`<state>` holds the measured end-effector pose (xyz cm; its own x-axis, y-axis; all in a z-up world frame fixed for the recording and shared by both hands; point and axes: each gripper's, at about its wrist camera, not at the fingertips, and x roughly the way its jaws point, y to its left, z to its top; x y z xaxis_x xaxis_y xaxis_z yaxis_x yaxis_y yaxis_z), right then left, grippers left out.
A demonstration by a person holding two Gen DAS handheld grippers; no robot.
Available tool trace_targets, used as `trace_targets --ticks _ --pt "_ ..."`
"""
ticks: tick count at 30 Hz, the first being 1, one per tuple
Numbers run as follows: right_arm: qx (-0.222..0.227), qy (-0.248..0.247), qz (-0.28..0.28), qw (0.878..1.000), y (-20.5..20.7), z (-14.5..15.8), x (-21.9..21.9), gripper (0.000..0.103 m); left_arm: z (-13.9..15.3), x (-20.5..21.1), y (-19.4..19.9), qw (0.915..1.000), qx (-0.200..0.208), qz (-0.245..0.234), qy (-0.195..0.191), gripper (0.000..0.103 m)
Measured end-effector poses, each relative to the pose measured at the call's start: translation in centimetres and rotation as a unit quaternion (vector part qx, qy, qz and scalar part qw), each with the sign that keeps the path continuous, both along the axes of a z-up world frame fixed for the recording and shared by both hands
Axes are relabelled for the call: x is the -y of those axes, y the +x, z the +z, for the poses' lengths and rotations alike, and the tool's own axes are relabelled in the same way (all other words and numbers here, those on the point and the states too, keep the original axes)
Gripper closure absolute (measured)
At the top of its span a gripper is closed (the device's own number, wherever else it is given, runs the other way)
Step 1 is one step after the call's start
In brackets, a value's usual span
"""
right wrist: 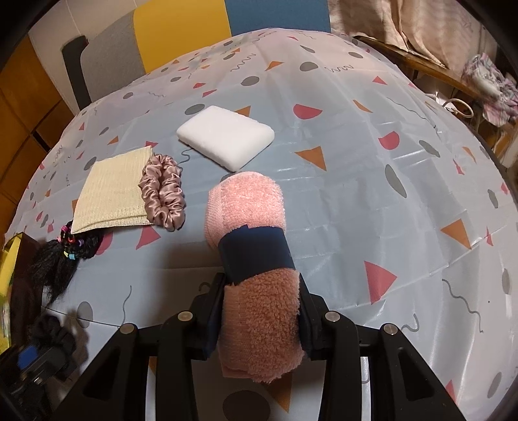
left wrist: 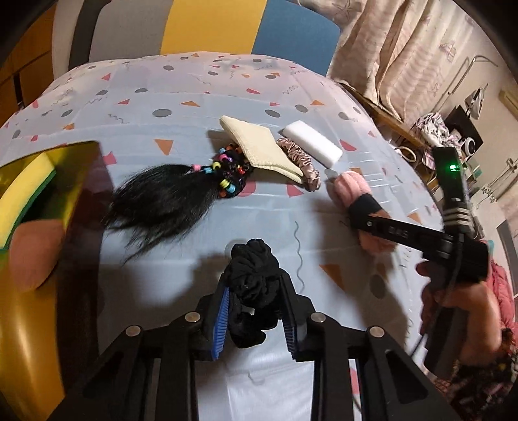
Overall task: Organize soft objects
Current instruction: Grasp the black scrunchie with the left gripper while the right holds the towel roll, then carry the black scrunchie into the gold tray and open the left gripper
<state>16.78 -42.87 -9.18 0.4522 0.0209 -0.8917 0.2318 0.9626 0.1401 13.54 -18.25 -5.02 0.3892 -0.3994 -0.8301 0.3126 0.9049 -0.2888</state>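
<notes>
My left gripper (left wrist: pixel 254 307) is shut on a black scrunchie (left wrist: pixel 252 278) just above the patterned tablecloth (left wrist: pixel 181 97). My right gripper (right wrist: pixel 260 311) is shut on a rolled pink towel (right wrist: pixel 249 207) with a dark band; the towel also shows in the left wrist view (left wrist: pixel 351 187). On the cloth lie a black hairpiece with coloured beads (left wrist: pixel 168 197), a folded cream cloth (left wrist: pixel 259 149), a pink satin scrunchie (right wrist: pixel 163 194) and a white sponge block (right wrist: pixel 226 136).
A gold-sided box (left wrist: pixel 42 207) with a yellow and green sponge inside stands at the left edge. A chair back (left wrist: pixel 210 26) is behind the table. Curtains and cluttered furniture (left wrist: pixel 437 129) are at the right.
</notes>
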Motion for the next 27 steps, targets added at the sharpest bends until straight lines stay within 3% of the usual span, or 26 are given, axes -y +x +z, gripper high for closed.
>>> trace_targets --ticks 9,15,27 --pt "0.005 -0.001 -0.001 1.000 -0.3 0.1 0.1 0.064 3.0 -4.2 -2.6 0.9992 0.021 0.019 -0.030 0.075" --pt "0.011 0.027 -0.017 0.999 -0.7 0.2 1.0 0.066 4.1 -8.2 -3.0 0.9973 0.032 0.053 -0.038 0.075" --pt "0.034 0.053 -0.036 0.997 -1.5 1.2 2.0 0.067 3.0 -17.5 -2.2 0.9873 0.027 0.155 -0.023 0.075"
